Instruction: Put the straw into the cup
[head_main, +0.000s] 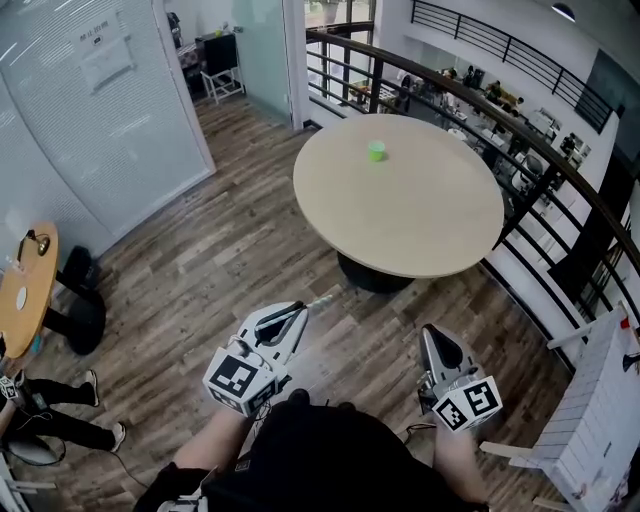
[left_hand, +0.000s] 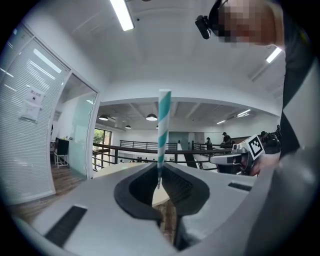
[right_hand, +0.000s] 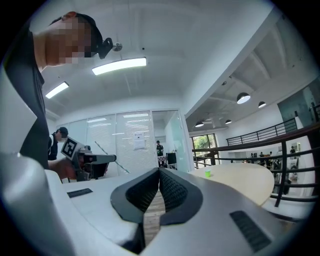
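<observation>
The round table (head_main: 420, 210) takes up the middle of the wooden floor (head_main: 200, 270), and the person stands well apart from it, so nothing on it can be reached from here. I think this is why both tools are held low and level in front of the body: the moment looks like carrying, not placing.

The left gripper (head_main: 300, 310) is a little ahead of the right gripper (head_main: 430, 335) and points roughly toward the table. Its fingers are pressed together on the straw (left_hand: 163, 135), which has teal and white stripes. The grip is close to the lower end of the straw, and the long part rises free above the jaws. In my judgement this leaves most of the length free to go down into an opening later – a grip at the middle would leave less of it to go in.

The right gripper has its fingers closed against each other with nothing between them. It seems to have no work for now. Perhaps it will steady the cup afterwards, but this is only my guess.

The cup (head_main: 376, 151) is small and green. It stands upright and alone on the far part of the table top, near the railing (head_main: 480, 100) side. The straw is not yet near it – the walk to the table has to come first.
</observation>
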